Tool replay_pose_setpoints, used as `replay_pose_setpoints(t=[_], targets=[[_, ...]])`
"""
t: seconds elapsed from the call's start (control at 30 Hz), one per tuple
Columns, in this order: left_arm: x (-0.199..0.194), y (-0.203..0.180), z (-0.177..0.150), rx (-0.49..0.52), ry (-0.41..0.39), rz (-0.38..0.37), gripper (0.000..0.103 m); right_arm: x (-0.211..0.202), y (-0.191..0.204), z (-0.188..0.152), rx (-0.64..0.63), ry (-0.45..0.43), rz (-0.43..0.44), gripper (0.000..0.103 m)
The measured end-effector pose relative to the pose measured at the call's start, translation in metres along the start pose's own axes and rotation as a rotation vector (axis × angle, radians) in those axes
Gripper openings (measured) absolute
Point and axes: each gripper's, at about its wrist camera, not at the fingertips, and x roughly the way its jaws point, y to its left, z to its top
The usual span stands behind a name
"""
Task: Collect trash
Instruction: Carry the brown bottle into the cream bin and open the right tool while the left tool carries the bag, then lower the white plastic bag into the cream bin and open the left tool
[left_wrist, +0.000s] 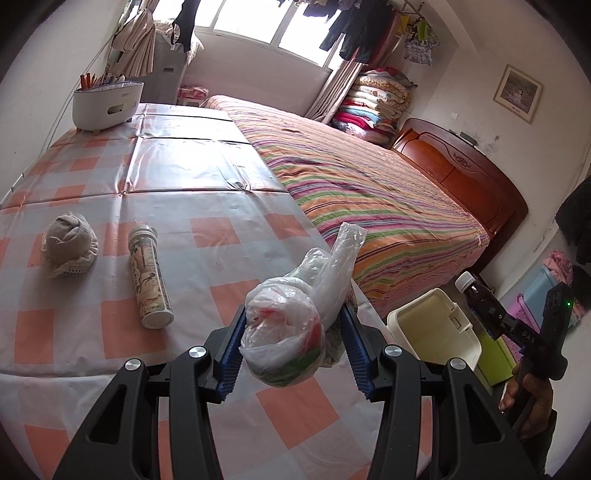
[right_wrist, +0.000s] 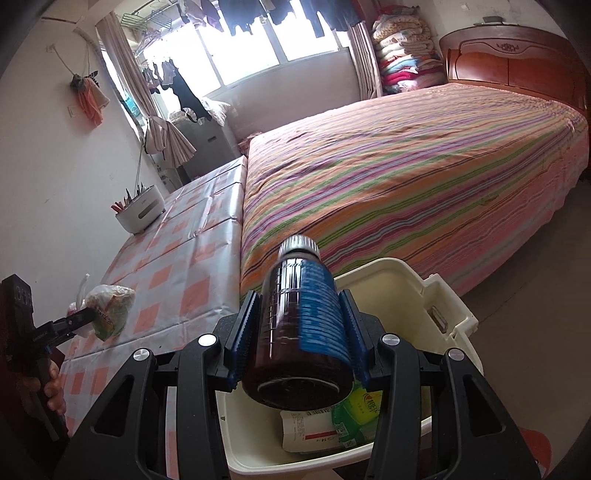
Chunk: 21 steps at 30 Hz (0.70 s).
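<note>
My left gripper (left_wrist: 293, 314) is shut on a knotted clear plastic bag (left_wrist: 284, 332) with green, white and red wrapping inside, held over the checked table's (left_wrist: 192, 177) near right corner. In the right wrist view that same bag (right_wrist: 110, 310) hangs at the left gripper's (right_wrist: 79, 319) tip. My right gripper (right_wrist: 300, 295) is shut on a brown bottle (right_wrist: 299, 332) with a blue label and silver cap, pads against its sides, directly above a cream bin (right_wrist: 388, 266). The left wrist view shows this bottle (left_wrist: 476, 291) over the bin (left_wrist: 417, 306).
A printed tube (left_wrist: 149, 277) and a grey balled cloth (left_wrist: 68, 243) lie on the table's left part. A white caddy (left_wrist: 107, 105) stands at its far end. The striped bed (left_wrist: 369, 184) borders the table. A green packet (right_wrist: 362, 410) and a white wrapper (right_wrist: 310, 428) lie in the bin.
</note>
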Motion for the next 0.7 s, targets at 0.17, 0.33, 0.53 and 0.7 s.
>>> replay_pose_setpoints(t=[0.17, 0.33, 0.53, 0.7], targets=[[0.0, 0.0, -0.001, 0.002, 0.002, -0.002, 0.048, -0.008, 0.003, 0.002, 0.007, -0.031, -0.006, 0.045], [0.0, -0.002, -0.002, 0.01, 0.006, -0.008, 0.048, -0.016, 0.004, 0.008, 0.02, -0.069, -0.001, 0.045], [0.005, -0.017, -0.004, 0.021, 0.017, -0.038, 0.048, -0.03, 0.0, 0.012, 0.038, -0.126, -0.001, 0.05], [0.016, -0.06, -0.005, 0.071, 0.041, -0.117, 0.048, -0.044, -0.001, 0.014, 0.045, -0.182, -0.016, 0.058]])
